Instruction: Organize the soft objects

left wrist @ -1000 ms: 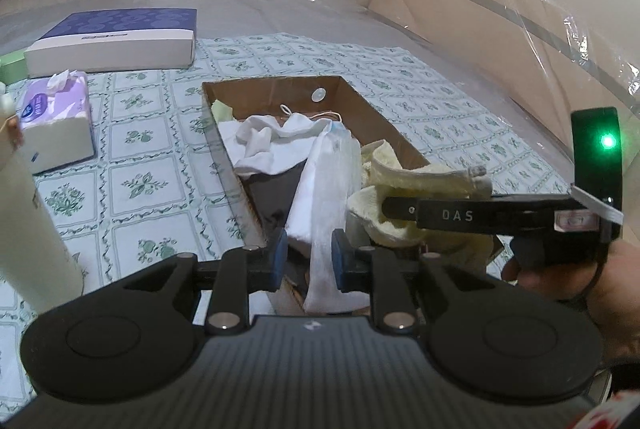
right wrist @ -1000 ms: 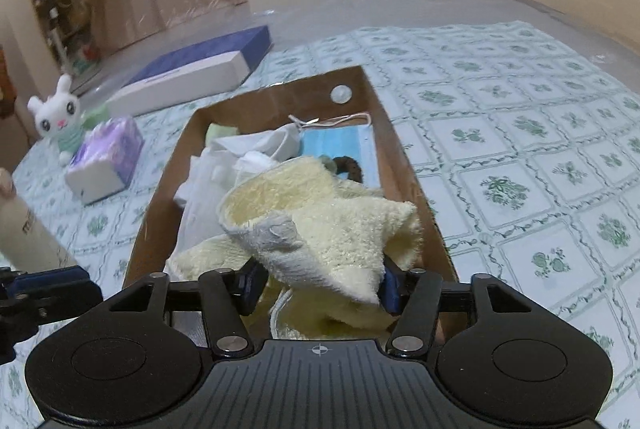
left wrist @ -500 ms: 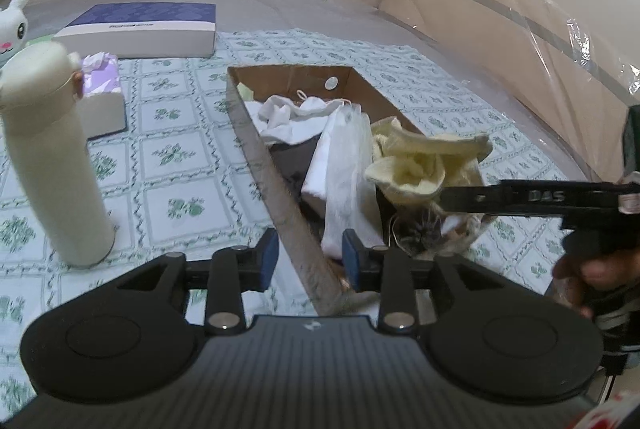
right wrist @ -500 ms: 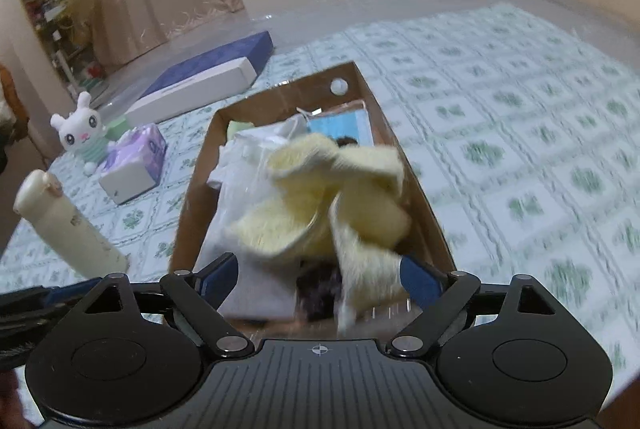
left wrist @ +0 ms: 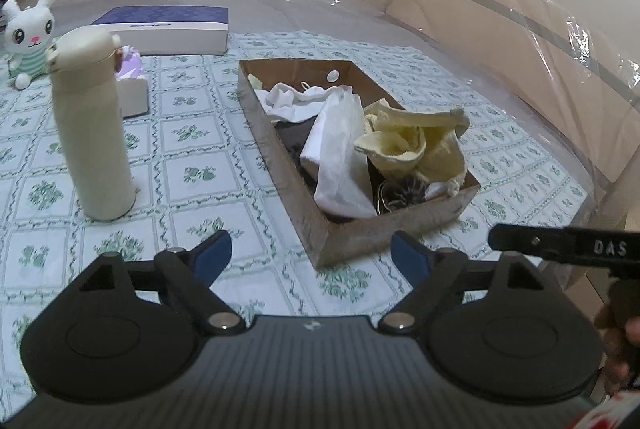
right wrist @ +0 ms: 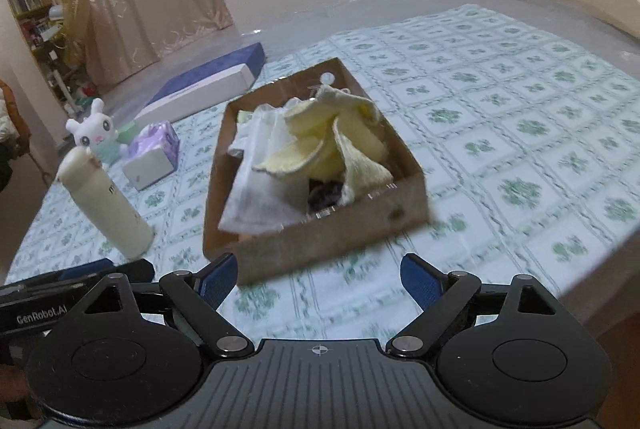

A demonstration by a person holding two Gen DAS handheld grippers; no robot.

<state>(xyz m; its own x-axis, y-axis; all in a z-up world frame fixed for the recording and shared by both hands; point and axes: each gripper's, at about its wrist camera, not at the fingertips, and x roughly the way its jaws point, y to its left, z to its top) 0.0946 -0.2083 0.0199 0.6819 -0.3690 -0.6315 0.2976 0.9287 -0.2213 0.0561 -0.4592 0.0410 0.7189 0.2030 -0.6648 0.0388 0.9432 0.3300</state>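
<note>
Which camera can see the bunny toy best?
The left wrist view. There the bunny toy sits at the far left, sharp, with face and striped body clear. In the right wrist view the bunny is smaller, and its lower part is hidden behind the cream bottle.

Table under a green-flowered cloth, carrying cardboard box, cream bottle upright to its left, tissue pack, white rabbit plush, flat blue-and-white box at back.
</note>
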